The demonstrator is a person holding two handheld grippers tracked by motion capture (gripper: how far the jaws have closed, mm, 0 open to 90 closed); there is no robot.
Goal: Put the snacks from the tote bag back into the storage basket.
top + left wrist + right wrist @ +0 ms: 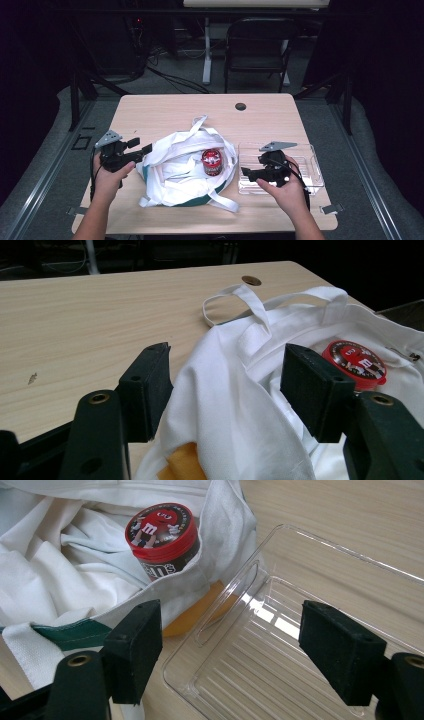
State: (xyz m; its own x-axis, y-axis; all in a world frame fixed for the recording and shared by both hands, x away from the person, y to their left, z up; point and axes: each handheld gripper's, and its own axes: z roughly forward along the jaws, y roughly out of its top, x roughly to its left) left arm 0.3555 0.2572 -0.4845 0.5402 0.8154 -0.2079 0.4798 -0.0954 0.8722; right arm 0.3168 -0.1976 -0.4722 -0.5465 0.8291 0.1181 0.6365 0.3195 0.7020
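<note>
High view: white cloth bag (pixel 186 167) lies slumped mid-table, mouth open upward, red-lidded candy jar (pixel 211 162) standing inside, toward the bag's right side. Clear plastic tray (pixel 312 165) sits just right of bag, empty as far as visible. Left gripper (pixel 146 148) at bag's left edge, jaws apart with cloth between them, not yet pinched. Right gripper (pixel 245 172) over the tray, between tray and bag, jaws apart, holding nothing. Table (pixel 165 110) bare behind bag; plenty of room there, front edge is close to bag's straps.

Left gripper view: jaws spread, a fold of bag cloth (pixel 225 405) rising between them. Cloth looks soft, limp, light; will bunch and slide, so prob. best taken at hem or handle loop (pixel 235 302) beyond. Jar lid (pixel 356 365) shows past the right jaw, deeper in bag. Orange patch (pixel 182 465) low in bag, can't tell what.

Right gripper view: jaws wide, nothing gripped. Jar (pixel 162 542) upright, half sunk in bag's right wall; rigid, smooth round sides, likely slippery, moderate wt. Judgement: grip across body below lid, or lid rim; cloth hem hugs it, may snag on lift. Tray (pixel 280 655) touches bag, ribbed floor, thin clear wall; light, prob. skids if bumped. Lift path from bag to tray short, tray's near wall is the one edge to clear.
</note>
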